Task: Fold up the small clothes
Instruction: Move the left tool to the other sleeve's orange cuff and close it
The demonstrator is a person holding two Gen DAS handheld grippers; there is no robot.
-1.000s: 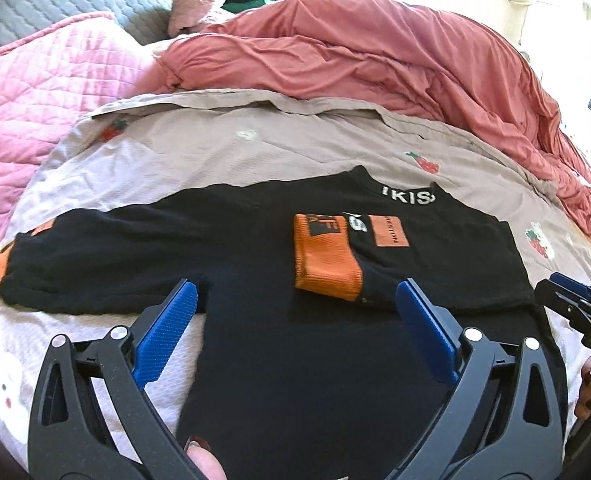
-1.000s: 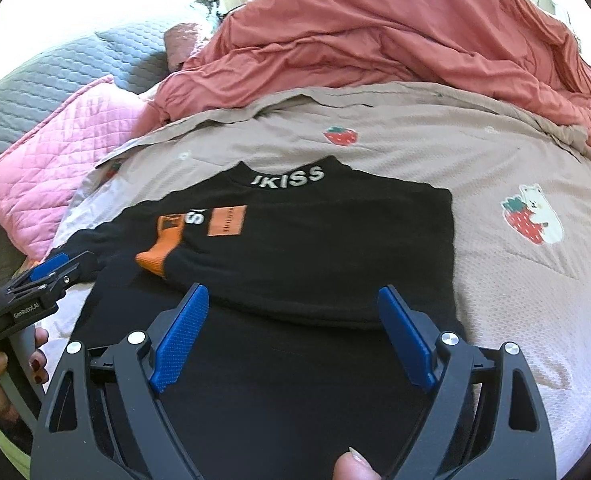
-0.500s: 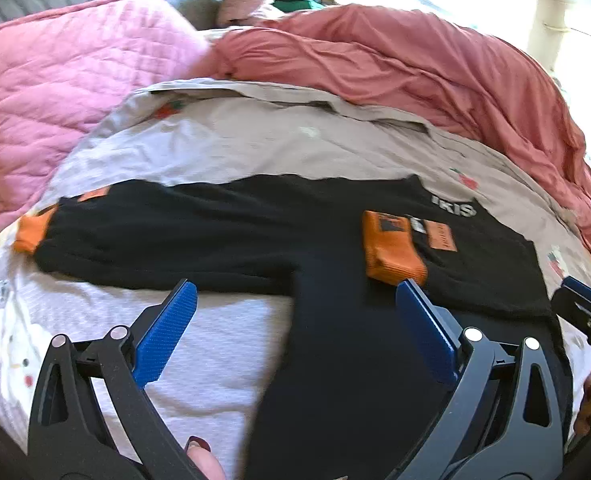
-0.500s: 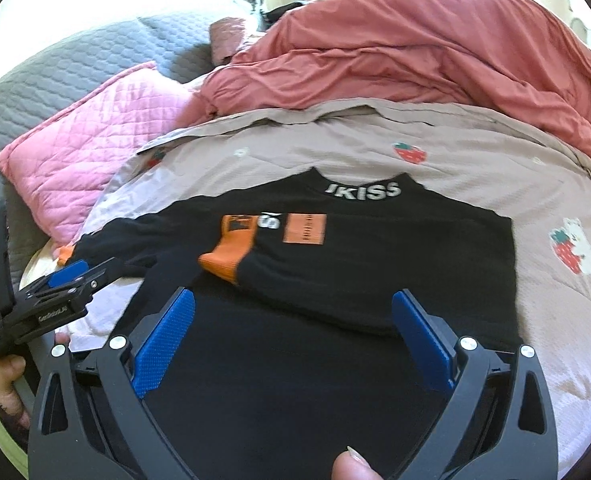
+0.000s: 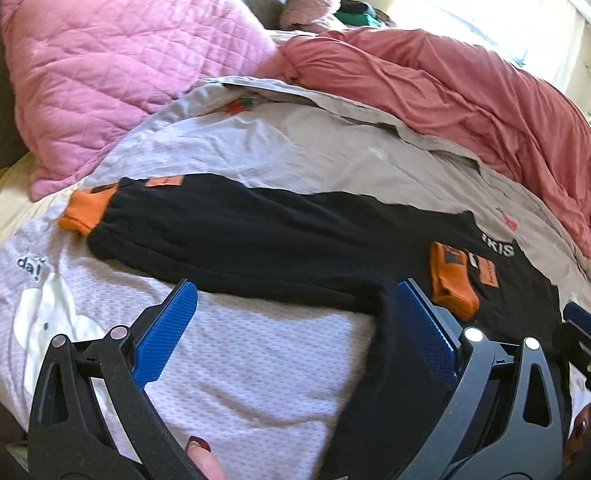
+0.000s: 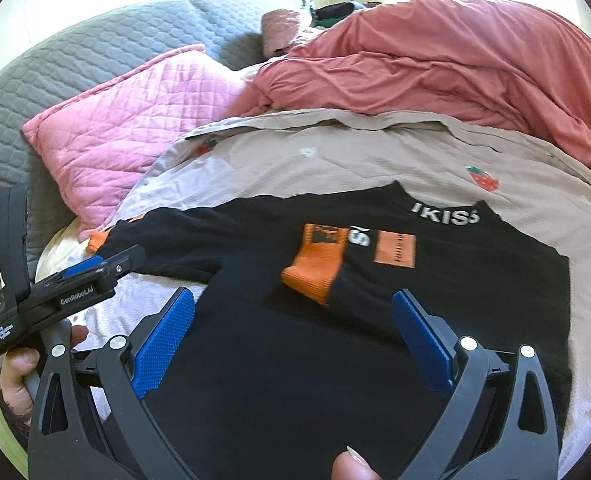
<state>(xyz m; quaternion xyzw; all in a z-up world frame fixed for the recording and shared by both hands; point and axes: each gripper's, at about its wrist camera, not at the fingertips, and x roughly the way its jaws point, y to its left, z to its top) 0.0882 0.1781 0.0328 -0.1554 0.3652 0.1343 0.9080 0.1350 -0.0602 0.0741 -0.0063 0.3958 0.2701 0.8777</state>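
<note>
A small black sweater (image 5: pixel 279 248) with orange cuffs lies flat on the bed; it also shows in the right wrist view (image 6: pixel 375 320). Its right sleeve is folded across the chest, orange cuff (image 6: pixel 315 264) up. Its left sleeve stretches out to the left, ending in an orange cuff (image 5: pixel 85 210). My left gripper (image 5: pixel 295 316) is open and empty, hovering over the sheet near the left armpit. My right gripper (image 6: pixel 295 320) is open and empty above the sweater's body. The left gripper also shows at the left of the right wrist view (image 6: pixel 95 270).
The sweater lies on a beige strawberry-print sheet (image 6: pixel 375 160). A pink quilted pillow (image 5: pixel 115 68) sits at the back left, and a bunched salmon duvet (image 6: pixel 455 68) at the back right. A grey quilt (image 6: pixel 55 80) lies behind the pillow.
My left gripper has moved left, from over the sweater's body toward the outstretched left sleeve. My right gripper has shifted left a little. Both stay open.
</note>
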